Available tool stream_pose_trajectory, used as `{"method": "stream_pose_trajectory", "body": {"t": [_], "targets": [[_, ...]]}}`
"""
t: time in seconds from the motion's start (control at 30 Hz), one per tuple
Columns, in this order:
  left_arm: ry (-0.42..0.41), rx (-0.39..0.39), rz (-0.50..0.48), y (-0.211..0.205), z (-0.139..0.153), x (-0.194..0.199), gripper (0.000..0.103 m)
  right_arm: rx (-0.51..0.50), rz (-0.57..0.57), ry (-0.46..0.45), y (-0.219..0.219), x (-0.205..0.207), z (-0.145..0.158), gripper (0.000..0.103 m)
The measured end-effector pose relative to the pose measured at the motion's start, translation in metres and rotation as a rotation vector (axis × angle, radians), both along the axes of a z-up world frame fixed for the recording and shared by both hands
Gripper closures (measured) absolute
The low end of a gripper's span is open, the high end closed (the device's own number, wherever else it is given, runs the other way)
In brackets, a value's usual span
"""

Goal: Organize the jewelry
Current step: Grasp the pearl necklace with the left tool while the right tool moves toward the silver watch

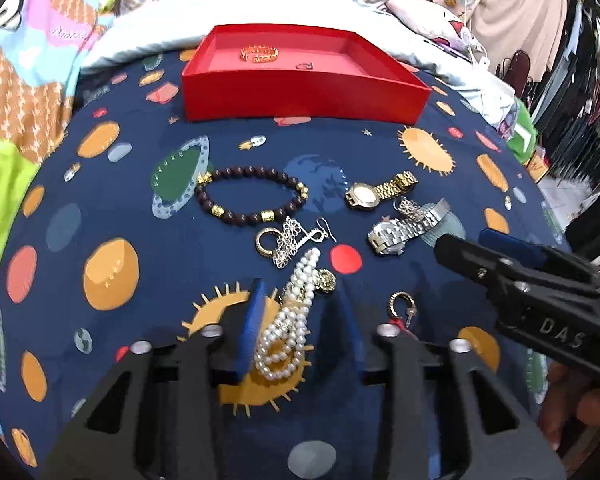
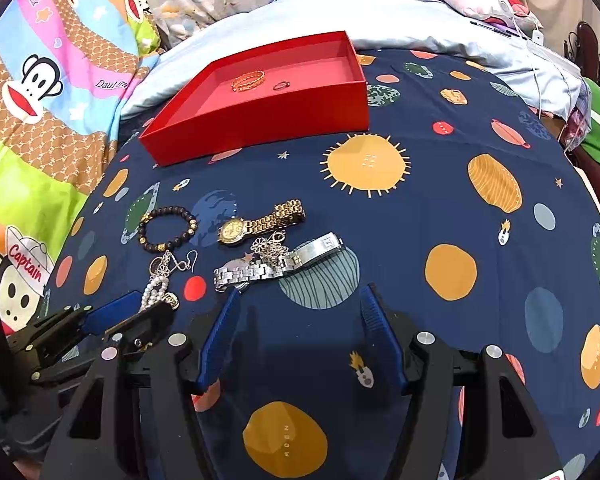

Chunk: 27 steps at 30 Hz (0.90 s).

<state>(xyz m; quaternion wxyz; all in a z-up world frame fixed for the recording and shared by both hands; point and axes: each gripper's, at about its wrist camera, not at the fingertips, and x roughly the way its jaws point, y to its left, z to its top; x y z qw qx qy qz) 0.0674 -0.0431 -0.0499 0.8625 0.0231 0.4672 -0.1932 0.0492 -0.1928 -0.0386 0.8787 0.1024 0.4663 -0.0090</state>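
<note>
Left wrist view, fingers?
— The left gripper (image 1: pixel 300 320) stood wide apart around the pearl bracelet (image 1: pixel 286 324), not clamped; the right gripper (image 2: pixel 300 320) gaped over bare sheet.

Writing, counts?
— "DAS" at 3 o'clock; two watches; red box (image 1: pixel 300 96) at 12 held two pieces.

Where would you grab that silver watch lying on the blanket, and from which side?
Probably the band of the silver watch, just beside the face. It lies flat and stretched out sideways, so coming straight down with the right gripper, one finger on each long edge, looks easiest. A filigree earring rests against it, so stay clear of that.
</note>
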Motion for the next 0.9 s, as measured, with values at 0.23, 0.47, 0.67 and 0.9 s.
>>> {"method": "stream_pose_trajectory", "body": {"t": [0.23, 0.47, 0.67, 0.9], "targets": [[0.02, -0.037, -0.009, 0.006, 0.001, 0.001, 0.089, 0.013, 0.009, -0.009, -0.002, 0.006, 0.002, 0.041], [0.004, -0.084, 0.019, 0.023, 0.022, -0.006, 0.089, 0.039, 0.043, -0.001, 0.008, 0.005, 0.0, 0.042], [-0.008, -0.101, 0.033, 0.03, 0.033, -0.005, 0.089, 0.08, 0.048, 0.019, 0.014, 0.01, -0.009, 0.056], [0.001, -0.115, 0.044, 0.034, 0.032, -0.003, 0.089, 0.112, 0.048, 0.021, 0.022, 0.017, -0.009, 0.057]]}}
